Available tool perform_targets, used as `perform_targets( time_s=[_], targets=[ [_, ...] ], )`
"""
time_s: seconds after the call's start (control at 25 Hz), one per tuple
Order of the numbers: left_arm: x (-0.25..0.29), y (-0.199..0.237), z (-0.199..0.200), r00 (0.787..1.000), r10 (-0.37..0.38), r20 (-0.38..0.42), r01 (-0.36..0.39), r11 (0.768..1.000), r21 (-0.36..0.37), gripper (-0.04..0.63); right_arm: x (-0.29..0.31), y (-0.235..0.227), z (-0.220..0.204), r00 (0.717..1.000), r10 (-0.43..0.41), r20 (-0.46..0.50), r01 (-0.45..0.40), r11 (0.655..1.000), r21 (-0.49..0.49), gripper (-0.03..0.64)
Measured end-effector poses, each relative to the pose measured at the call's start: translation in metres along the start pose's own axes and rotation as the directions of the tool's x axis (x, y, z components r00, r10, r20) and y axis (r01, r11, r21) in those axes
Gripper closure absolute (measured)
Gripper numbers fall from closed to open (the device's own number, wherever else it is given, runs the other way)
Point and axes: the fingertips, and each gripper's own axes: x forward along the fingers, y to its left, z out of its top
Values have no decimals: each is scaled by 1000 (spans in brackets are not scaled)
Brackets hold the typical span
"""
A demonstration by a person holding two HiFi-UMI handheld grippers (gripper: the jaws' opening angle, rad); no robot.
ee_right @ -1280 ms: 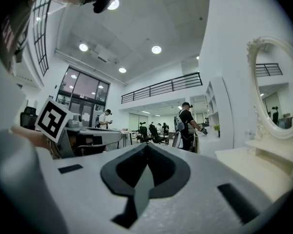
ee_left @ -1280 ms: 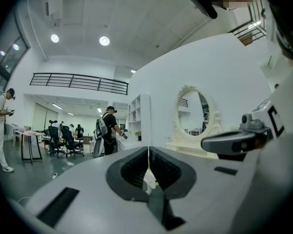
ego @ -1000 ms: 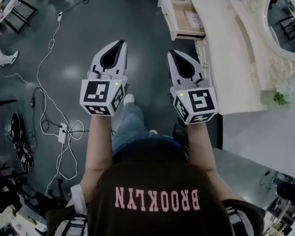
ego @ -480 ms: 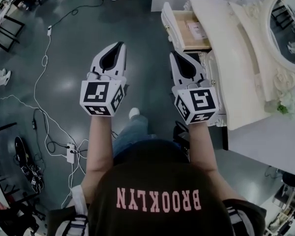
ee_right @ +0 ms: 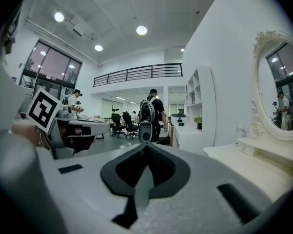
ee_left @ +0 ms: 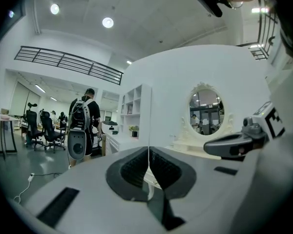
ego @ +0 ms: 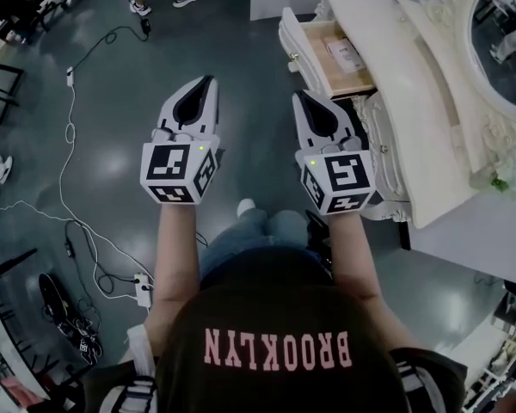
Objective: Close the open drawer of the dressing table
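Both yr tongs are shut, nothing btwn the jaws: left gripper (ego: 210, 83) centre-left of the head view, right gripper (ego: 299, 96) beside it, apart from the drawer. The open drawer (ego: 320, 57) is upper centre-right, pulled out of the cream dressing table (ego: 396, 84); oval mirror (ego: 501, 43) at top right. The floor (ego: 103, 101) is glossy dark grey, w/ a white cable (ego: 67, 136) down the left side and a power strip (ego: 143, 291) lower left. In the left gripper view a person w/ a backpack (ee_left: 82, 123) stands left of centre, near white shelves (ee_left: 134, 108).
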Motion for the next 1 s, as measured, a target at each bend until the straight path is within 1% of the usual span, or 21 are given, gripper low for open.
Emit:
perform_targets(
  time_s=[0.12,0.24,0.32,0.64,0.88,1.0],
  targets=[
    [10,9,-8,1000,-15,-22,15,1000,-4,589,12,-8,-10,998,-43,-41,45,999,27,620],
    [21,12,-18,998,-29,-51,28,1000,-4,589,22,-17,-20,993,-91,-81,93,995,27,620],
    [28,13,-23,997,-38,-63,38,999,-1,589,27,-23,-27,990,-106,-94,110,993,35,620],
    [65,25,-33,995,-45,-87,46,999,1,589,58,-44,-40,987,-111,-113,118,991,64,620],
    [116,32,-40,988,-79,-131,82,997,12,589,97,-77,-47,982,-131,-137,145,985,92,620],
    [148,37,-42,984,-101,-145,104,994,14,589,120,-93,-48,979,-141,-150,155,984,86,620]
  ],
)
